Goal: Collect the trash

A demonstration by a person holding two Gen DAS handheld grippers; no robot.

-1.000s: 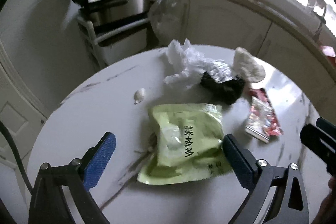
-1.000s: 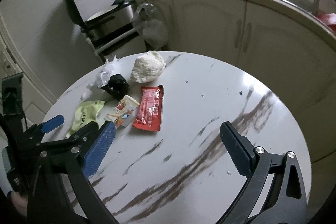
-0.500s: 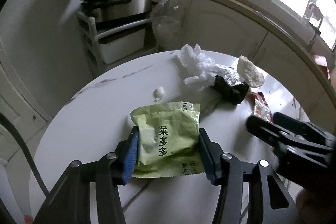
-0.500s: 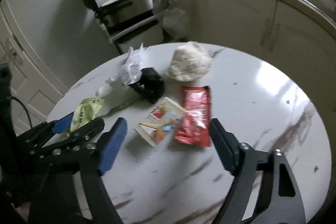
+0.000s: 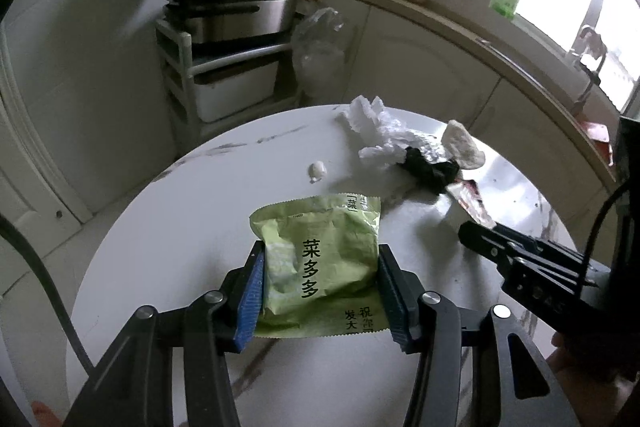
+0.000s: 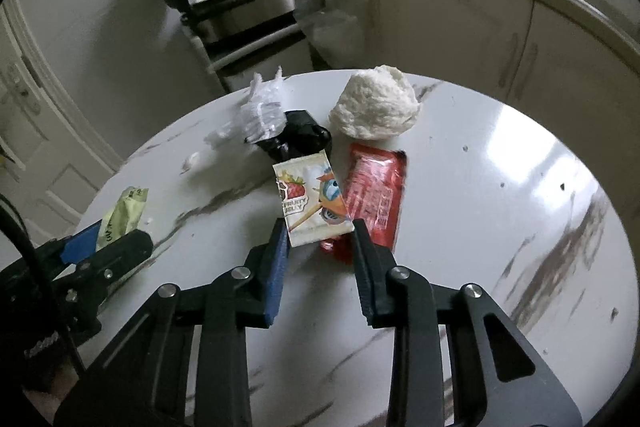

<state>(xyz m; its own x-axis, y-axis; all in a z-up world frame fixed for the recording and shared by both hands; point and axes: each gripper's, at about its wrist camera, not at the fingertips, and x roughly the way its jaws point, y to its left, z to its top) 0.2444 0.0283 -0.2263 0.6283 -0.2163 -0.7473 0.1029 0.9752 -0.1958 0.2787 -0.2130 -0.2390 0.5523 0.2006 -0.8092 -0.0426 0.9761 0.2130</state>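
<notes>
We see a round marble-look table (image 6: 500,163), glossy white w/ brown-grey veins, trash scattered on it.

Containers: steel cooker (image 5: 236,11) on a white rack (image 5: 224,75), black lid up — contents not readable. Clear plastic bag (image 5: 320,55) hangs by the cabinet, sth pale inside, can't tell what.

Left gripper (image 5: 320,281): jaws part-way in, blue ribbed pads pressed on both sides of the green snack packet (image 5: 320,263) — crinkled glossy film, black characters, serrated bottom edge. The packet sits at the near side of the table, gripped.

Right gripper (image 6: 320,239): jaws closing, narrow gap; lower edge of the white jelly sachet (image 6: 308,199) (flat, strawberry print) is betw. the tips, touching them. Firm pinch — can't tell yet.

Red foil wrapper (image 6: 372,195) lies just beside the sachet, partly under it. Behind: a crumpled black bag (image 6: 300,139), clear crinkled plastic (image 6: 260,111) touching it, and a fibrous off-white lump (image 6: 376,107), rounded. Small white scrap (image 5: 317,171) lies apart.
</notes>
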